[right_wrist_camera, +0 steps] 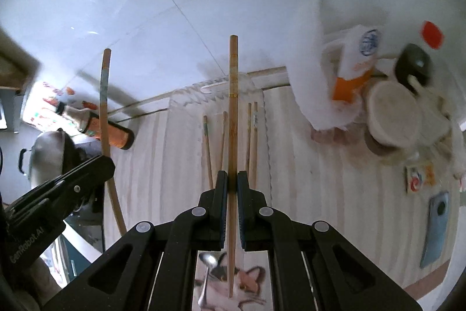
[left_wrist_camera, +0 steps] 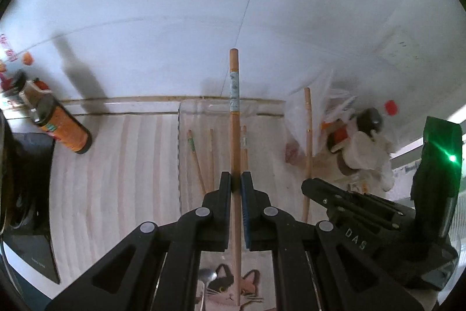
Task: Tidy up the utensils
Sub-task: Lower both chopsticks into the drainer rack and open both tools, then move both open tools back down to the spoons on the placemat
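Left wrist view: the left gripper (left_wrist_camera: 236, 179) is clenched on one chopstick with a pale patterned band (left_wrist_camera: 234, 118), gripped at mid-length and pointing away toward the white wall (left_wrist_camera: 174, 5); its lower end hangs over a cat-print mat (left_wrist_camera: 250, 284), beside one metal spoon (left_wrist_camera: 207, 277); beyond the fingertips, a clear tray (left_wrist_camera: 186, 147) on the striped cloth (left_wrist_camera: 116, 165) holds four loose chopsticks (left_wrist_camera: 196, 159), lying roughly parallel; one orange bottle (left_wrist_camera: 64, 130) lies on its side to the left; the right gripper (left_wrist_camera: 335, 194) enters from the right. Right wrist view: the right gripper (right_wrist_camera: 232, 179) is clenched on one plain chopstick (right_wrist_camera: 233, 107), likewise gripped at mid-length, aligned over the same tray (right_wrist_camera: 180, 107); four chopsticks (right_wrist_camera: 208, 147) are countable in it, two on each side of the held one; the left gripper (right_wrist_camera: 96, 165) appears at the left with its banded chopstick (right_wrist_camera: 104, 95); one spoon (right_wrist_camera: 209, 261) lies below; one blue rectangular object (right_wrist_camera: 435, 226) lies on the cloth at right.
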`<state>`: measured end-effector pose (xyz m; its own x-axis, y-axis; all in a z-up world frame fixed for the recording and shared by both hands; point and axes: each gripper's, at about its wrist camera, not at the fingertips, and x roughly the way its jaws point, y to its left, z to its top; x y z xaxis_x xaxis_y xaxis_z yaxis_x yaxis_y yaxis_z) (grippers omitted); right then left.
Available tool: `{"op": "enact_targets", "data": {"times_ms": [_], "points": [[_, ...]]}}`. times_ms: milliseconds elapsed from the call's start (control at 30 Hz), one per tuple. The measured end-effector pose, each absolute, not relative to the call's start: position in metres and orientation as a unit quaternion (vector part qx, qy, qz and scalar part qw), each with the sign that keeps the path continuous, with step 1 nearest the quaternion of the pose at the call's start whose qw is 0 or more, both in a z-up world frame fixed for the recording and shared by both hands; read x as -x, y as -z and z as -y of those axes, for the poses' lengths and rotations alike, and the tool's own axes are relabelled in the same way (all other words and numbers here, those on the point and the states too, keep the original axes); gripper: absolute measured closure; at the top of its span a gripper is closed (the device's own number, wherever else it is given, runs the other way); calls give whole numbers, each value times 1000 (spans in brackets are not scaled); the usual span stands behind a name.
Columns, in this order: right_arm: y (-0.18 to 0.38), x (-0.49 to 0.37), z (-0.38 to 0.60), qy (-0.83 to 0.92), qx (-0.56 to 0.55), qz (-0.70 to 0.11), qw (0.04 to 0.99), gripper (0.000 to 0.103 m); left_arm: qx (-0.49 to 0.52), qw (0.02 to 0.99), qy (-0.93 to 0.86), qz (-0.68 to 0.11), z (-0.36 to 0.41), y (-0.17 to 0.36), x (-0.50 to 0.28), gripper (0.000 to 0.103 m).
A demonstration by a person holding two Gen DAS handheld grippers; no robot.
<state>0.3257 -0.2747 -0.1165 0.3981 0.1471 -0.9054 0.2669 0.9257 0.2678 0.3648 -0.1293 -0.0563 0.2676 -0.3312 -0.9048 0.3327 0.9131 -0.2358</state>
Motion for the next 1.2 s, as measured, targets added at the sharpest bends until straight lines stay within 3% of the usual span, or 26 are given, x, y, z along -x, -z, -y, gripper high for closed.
{"op": "enact_targets", "data": {"times_ms": [367, 500, 633, 667, 733, 800, 867, 933, 1000, 1200], "points": [[192, -386, 267, 40, -166, -621, 765, 95, -9, 726, 191, -661, 141, 136, -410, 98], [198, -386, 266, 46, -150, -629, 762, 73, -16, 737, 175, -653, 132, 129, -405, 97], [185, -375, 270, 57, -142, -614, 775, 72, -26, 760, 156, -631, 122, 114, -400, 93], [180, -372, 271, 60, -139, -610, 778, 71, -26, 769, 148, -622, 118, 109, -398, 89], [165, -363, 272, 68, -137, -597, 787, 67, -36, 784, 129, -606, 108, 99, -391, 71], [154, -351, 274, 76, -136, -582, 798, 61, -34, 807, 108, -580, 94, 89, -382, 42], [141, -335, 280, 86, -141, -565, 809, 51, -32, 828, 86, -553, 79, 78, -368, 33], [131, -314, 287, 92, -146, -542, 823, 48, -36, 850, 65, -521, 63, 67, -349, 23], [122, -288, 291, 100, -140, -518, 838, 48, -33, 863, 64, -500, 50, 62, -328, 3], [139, -215, 294, 125, -150, -526, 828, 47, -44, 865, 38, -499, 13, 83, -265, 0]]}}
